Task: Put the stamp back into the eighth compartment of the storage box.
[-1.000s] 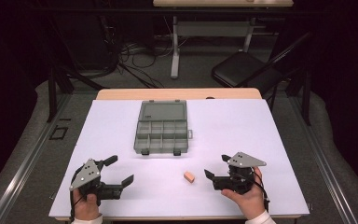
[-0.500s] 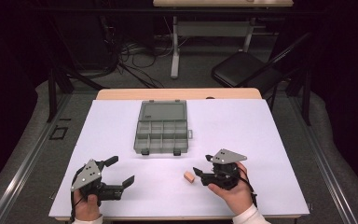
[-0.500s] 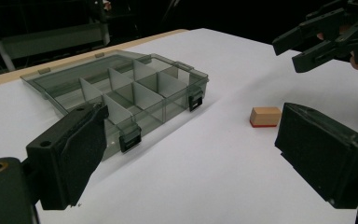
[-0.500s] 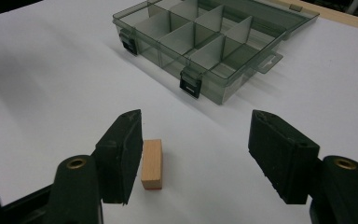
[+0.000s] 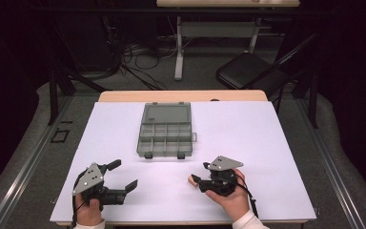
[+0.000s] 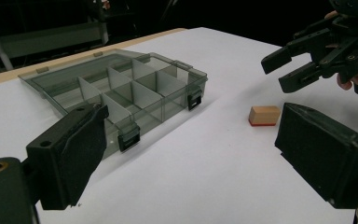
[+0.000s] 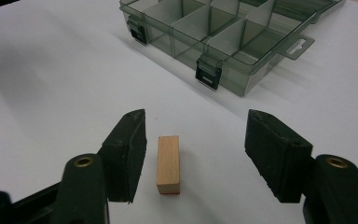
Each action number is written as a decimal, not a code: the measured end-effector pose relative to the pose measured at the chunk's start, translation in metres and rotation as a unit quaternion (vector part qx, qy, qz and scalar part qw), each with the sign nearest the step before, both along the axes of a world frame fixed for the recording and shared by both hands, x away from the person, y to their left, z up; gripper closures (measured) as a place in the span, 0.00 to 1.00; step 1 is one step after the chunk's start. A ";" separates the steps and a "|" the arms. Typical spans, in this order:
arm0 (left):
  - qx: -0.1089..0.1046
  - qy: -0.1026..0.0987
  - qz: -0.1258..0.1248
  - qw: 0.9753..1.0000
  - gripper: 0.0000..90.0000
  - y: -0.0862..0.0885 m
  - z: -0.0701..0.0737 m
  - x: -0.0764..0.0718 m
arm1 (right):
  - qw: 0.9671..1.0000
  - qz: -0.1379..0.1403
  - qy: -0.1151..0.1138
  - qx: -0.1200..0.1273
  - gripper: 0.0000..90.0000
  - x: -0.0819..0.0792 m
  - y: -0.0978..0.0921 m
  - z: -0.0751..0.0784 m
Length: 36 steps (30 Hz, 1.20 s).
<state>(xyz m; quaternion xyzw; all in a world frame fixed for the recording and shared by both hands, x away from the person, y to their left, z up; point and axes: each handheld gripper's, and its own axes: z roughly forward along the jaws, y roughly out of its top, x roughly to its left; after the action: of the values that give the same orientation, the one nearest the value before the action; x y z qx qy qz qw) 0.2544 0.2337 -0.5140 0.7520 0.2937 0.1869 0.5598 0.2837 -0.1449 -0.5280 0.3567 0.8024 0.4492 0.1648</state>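
**benchrat:** Wooden block is the thing to grab here, I reckon. From the high view it sits on the white table, near the front edge, right at the jaw tips of the right hand-held gripper. The clear compartment box lies open farther back, well apart from it. Left hand-held gripper sits off to the left, jaws spread wide, nothing in them.

**tinkerpaws:** Left gripper view agrees: that gripper's own jaws are wide apart and empty, the block lies flat out ahead with a thin red strip along its bottom edge, and the other gripper comes at it with jaws parted. Box looks empty in the compartments I can see.

**benchrat:** Right gripper view is the useful one. Block lies between the open jaws of the right gripper, long side running along them, but it's off-centre, just beside the left-hand jaw with a big gap to the other. Not gripped yet.

**tinkerpaws:** So I'd nudge the gripper sideways to centre the block before squeezing, otherwise one jaw probably shoves it across the table first. Push in a touch deeper too, so the pads catch the long faces rather than one end. Close slow, keep it level.
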 end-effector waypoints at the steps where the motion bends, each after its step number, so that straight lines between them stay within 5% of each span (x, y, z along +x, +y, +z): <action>1: 0.000 0.000 0.000 1.000 0.10 0.000 0.000 0.000 | 1.000 0.000 0.000 0.001 0.44 0.000 0.001 -0.001; 19: -0.003 0.004 -0.003 1.000 0.10 0.000 0.000 0.000 | 1.000 -0.006 -0.003 0.002 0.46 -0.002 0.009 -0.010; 36: -0.004 0.008 -0.006 1.000 0.10 0.000 -0.001 0.001 | 1.000 -0.010 0.019 -0.013 0.48 0.000 0.015 -0.022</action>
<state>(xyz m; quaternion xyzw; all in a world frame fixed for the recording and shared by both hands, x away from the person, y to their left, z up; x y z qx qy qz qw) 0.2554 0.2336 -0.5150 0.7531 0.2942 0.1766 0.5613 0.2836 -0.1297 -0.5501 0.3713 0.8074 0.4303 0.1582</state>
